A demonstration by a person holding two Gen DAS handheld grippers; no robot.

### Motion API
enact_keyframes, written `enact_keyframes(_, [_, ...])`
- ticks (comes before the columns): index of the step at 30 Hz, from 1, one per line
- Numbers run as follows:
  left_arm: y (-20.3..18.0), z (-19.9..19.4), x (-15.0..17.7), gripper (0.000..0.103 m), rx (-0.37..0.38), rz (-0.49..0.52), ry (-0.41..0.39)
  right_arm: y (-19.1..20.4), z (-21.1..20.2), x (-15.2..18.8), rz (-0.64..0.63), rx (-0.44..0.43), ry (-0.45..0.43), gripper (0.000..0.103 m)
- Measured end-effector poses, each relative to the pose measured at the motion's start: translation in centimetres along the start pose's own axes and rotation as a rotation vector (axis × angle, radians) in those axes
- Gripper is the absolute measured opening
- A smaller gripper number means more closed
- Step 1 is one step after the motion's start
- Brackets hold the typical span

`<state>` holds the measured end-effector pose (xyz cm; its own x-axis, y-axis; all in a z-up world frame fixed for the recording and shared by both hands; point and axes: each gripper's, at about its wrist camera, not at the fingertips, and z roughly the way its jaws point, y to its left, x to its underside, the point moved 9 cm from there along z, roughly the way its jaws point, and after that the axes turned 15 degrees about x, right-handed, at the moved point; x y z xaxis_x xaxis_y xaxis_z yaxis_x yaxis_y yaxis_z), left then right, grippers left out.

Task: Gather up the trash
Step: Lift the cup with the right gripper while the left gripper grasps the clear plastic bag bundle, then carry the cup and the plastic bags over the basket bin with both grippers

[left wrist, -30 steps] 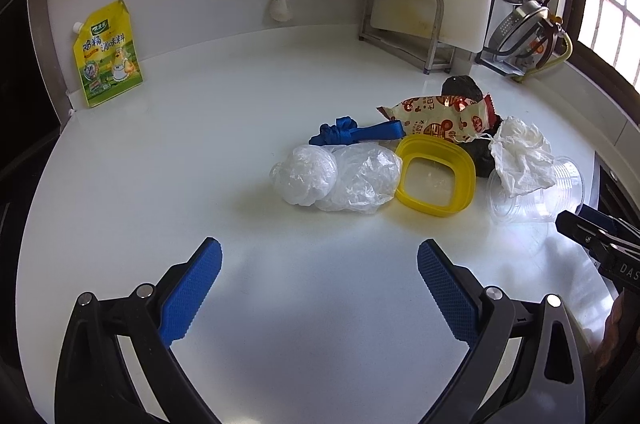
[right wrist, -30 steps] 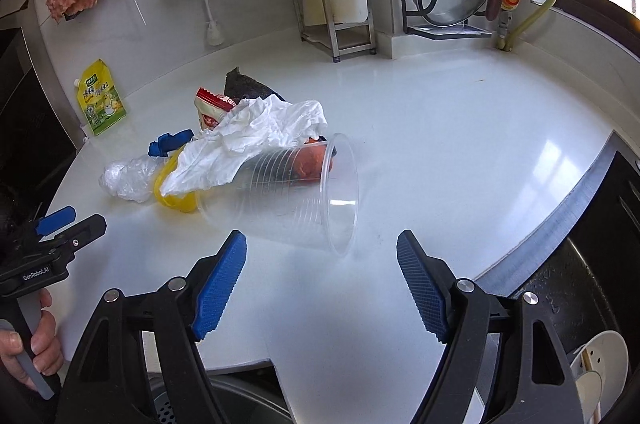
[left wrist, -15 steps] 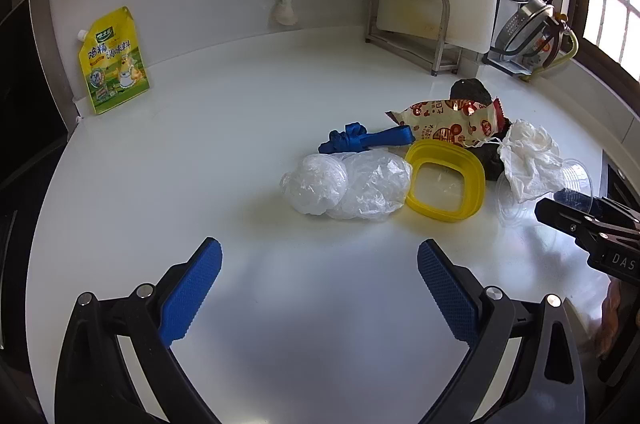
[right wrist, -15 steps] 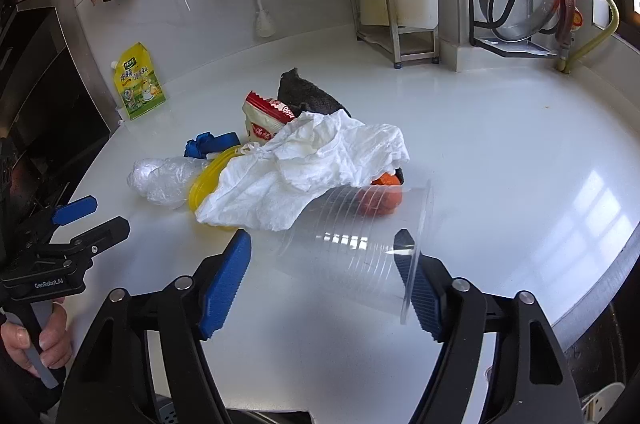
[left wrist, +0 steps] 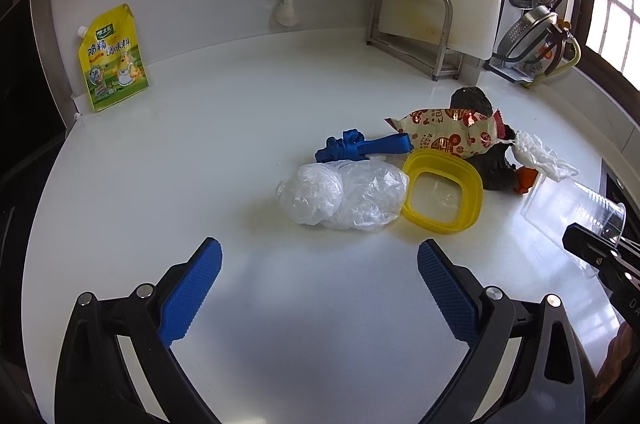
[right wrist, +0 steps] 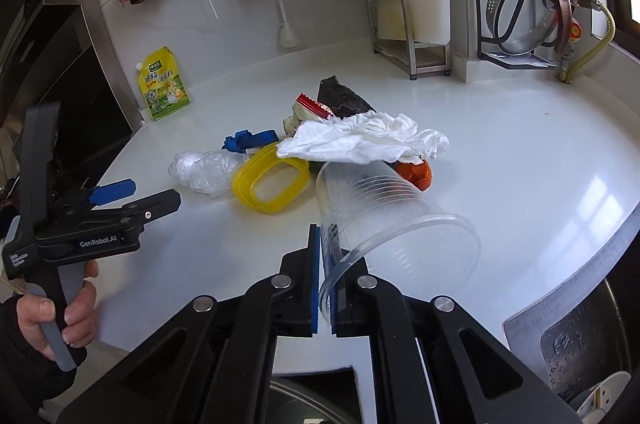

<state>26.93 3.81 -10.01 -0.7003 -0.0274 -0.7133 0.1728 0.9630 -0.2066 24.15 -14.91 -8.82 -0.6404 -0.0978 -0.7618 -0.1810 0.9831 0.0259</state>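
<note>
A pile of trash lies on the white counter (left wrist: 200, 152). My right gripper (right wrist: 326, 260) is shut on the rim of a clear plastic cup (right wrist: 380, 208) lying on its side, also seen in the left wrist view (left wrist: 576, 204). A crumpled white tissue (right wrist: 360, 140) rests on the cup's base. Beside it lie a yellow lid ring (left wrist: 442, 196), a clear plastic bag (left wrist: 344, 198), a blue wad (left wrist: 360, 146), a snack wrapper (left wrist: 448, 138), a dark rag (left wrist: 472, 102) and an orange piece (right wrist: 416, 172). My left gripper (left wrist: 318, 284) is open and empty, short of the bag.
A yellow seasoning pouch (left wrist: 112, 60) leans on the back wall at the left. A metal rack with a cutting board (left wrist: 420, 24) and a steamer stand (left wrist: 552, 4) are at the back right. A sink (right wrist: 580, 344) lies beyond the counter's right edge.
My right gripper moved forward and closed on the cup's rim. The cup turned and shifted, with the tissue still on it. My left gripper stayed open and drew slightly closer to the pile.
</note>
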Motion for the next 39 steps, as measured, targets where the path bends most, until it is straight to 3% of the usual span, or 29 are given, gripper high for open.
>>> enact_keyframes(9, [-0.3, 1.4, -0.6, 0.096, 0.027, -0.047, 0.004, -0.9, -2.2, 0.4, 0.039, -0.035, -0.033, 0.004])
enact_keyframes(15, [-0.1, 2.1, -2.0, 0.096, -0.018, -0.06, -0.022, -0.9, -2.2, 0.5, 0.052, -0.05, -0.029, 0.004])
enact_keyframes(21, [1.1, 3.9, -2.2, 0.095, -0.066, -0.091, 0.011, -0.8, -2.6, 0.3, 0.059, -0.072, -0.041, 0.004])
enact_keyframes(23, [1.4, 4.4, -2.2, 0.085, -0.079, -0.093, 0.017, -0.8, -2.6, 0.2, 0.06, -0.076, -0.04, 0.004])
enact_keyframes(24, [1.3, 4.6, -2.2, 0.066, -0.068, -0.095, 0.028, -0.7, -2.6, 0.3, 0.06, -0.076, -0.039, 0.004])
enact_keyframes(28, [1.1, 5.2, -2.0, 0.036, -0.036, -0.093, 0.051, -0.7, -2.4, 0.4, 0.059, -0.076, -0.033, 0.004])
enact_keyframes(31, [1.0, 4.7, -1.9, 0.029, -0.022, -0.089, 0.041, -0.7, -2.4, 0.4, 0.059, -0.077, -0.032, 0.004])
enact_keyframes(39, [0.6, -0.6, -0.5, 0.026, -0.031, -0.014, -0.015, 0.0, -3.2, 1.4, 0.05, -0.084, -0.029, 0.004])
